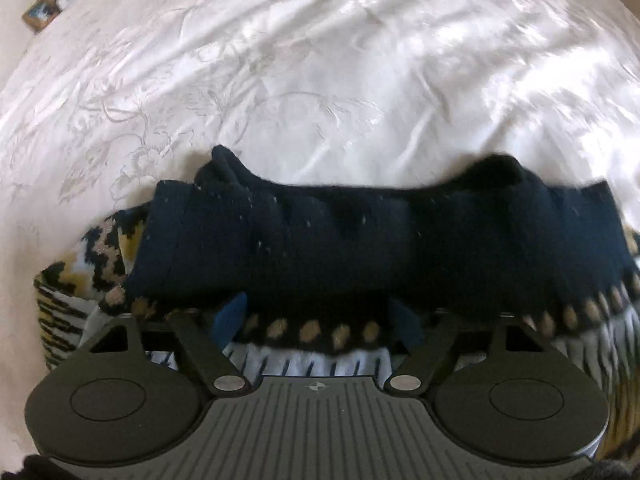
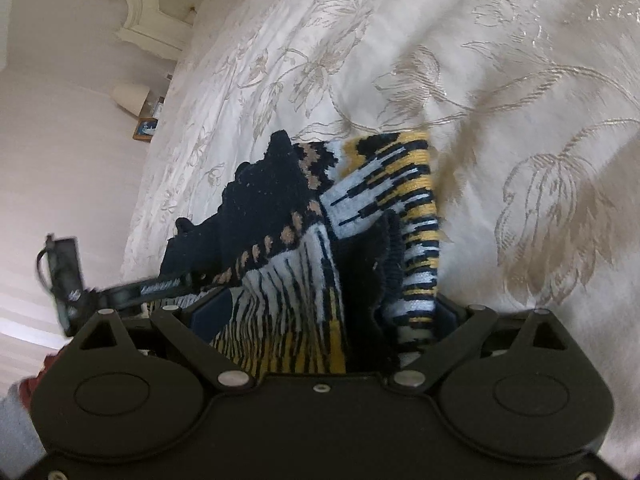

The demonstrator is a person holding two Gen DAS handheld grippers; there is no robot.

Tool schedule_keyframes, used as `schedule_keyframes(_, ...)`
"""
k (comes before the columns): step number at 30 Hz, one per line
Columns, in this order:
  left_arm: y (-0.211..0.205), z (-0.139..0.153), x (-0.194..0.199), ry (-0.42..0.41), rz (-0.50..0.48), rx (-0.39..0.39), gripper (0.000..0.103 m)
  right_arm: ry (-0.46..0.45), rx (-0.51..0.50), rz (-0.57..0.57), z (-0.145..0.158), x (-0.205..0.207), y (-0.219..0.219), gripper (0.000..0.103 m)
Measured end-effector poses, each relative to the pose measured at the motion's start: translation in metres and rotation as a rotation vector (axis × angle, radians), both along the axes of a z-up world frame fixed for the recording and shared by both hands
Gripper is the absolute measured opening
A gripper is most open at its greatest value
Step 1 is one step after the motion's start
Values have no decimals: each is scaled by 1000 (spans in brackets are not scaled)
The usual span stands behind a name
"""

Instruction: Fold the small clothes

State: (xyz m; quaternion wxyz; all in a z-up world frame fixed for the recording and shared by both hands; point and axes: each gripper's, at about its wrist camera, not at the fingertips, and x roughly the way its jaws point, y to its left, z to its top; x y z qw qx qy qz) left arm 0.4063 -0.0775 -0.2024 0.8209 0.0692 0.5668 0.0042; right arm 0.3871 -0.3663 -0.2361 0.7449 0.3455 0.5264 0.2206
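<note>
A small knitted sweater (image 1: 360, 240) lies on the white bedspread (image 1: 320, 80). It is navy with tan dots and white, yellow and black stripes. In the left wrist view its navy part is folded across in front of my left gripper (image 1: 316, 316), whose blue fingers (image 1: 228, 316) stand wide apart with sweater fabric between them. In the right wrist view the sweater (image 2: 320, 248) bunches up between the spread fingers of my right gripper (image 2: 320, 320), covering most of them. The left gripper (image 2: 132, 292) shows at the sweater's left edge there.
The embroidered bedspread (image 2: 500, 120) stretches all around the sweater. A nightstand with a lamp (image 2: 132, 98) and a picture frame (image 2: 146, 130) stands beside the bed, and a cream headboard (image 2: 152, 12) is at the far end.
</note>
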Motion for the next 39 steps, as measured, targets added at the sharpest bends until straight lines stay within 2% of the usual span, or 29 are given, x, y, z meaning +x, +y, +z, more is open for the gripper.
schedule_keyframes(3,-2,8,-1,-3,-21,7,74,-6,-4,10,1,0,0,99)
schedule_keyframes(5,0,22,-10,-32,-10,-5,62,-14,0,17,1,-1,-1,99)
schedule_keyframes(8,4,43,-35,-70,10,-43,62,-23,4,25,1,-2,-2,99)
schedule_keyframes(10,4,47,-52,-72,11,-60,62,-27,3,28,2,-3,-2,99)
schedule_keyframes(15,1,26,-77,0,6,-26,63,-26,-5,35,5,-4,-2,99)
schedule_keyframes(20,-4,15,-70,12,-31,18,66,-20,-16,30,9,-6,1,98)
schedule_keyframes(22,-1,22,-67,18,-20,5,63,-14,-19,29,11,-8,2,98)
schedule_keyframes(23,3,29,-67,2,0,-6,60,-10,-19,24,12,-9,2,98)
schedule_keyframes(26,11,49,-79,-49,47,-27,59,2,-11,15,13,-13,2,96)
schedule_keyframes(30,26,77,-108,-92,78,-53,59,0,-41,21,14,-18,5,81)
schedule_keyframes(33,38,93,-131,-116,100,-54,60,-3,-88,24,15,-20,8,58)
schedule_keyframes(35,48,100,-146,-125,114,-67,60,0,-133,19,17,-21,9,49)
schedule_keyframes(36,53,102,-151,-130,116,-67,60,2,-138,15,18,-21,9,41)
schedule_keyframes(39,68,106,-163,-137,115,-62,59,-14,-180,-2,29,-21,13,34)
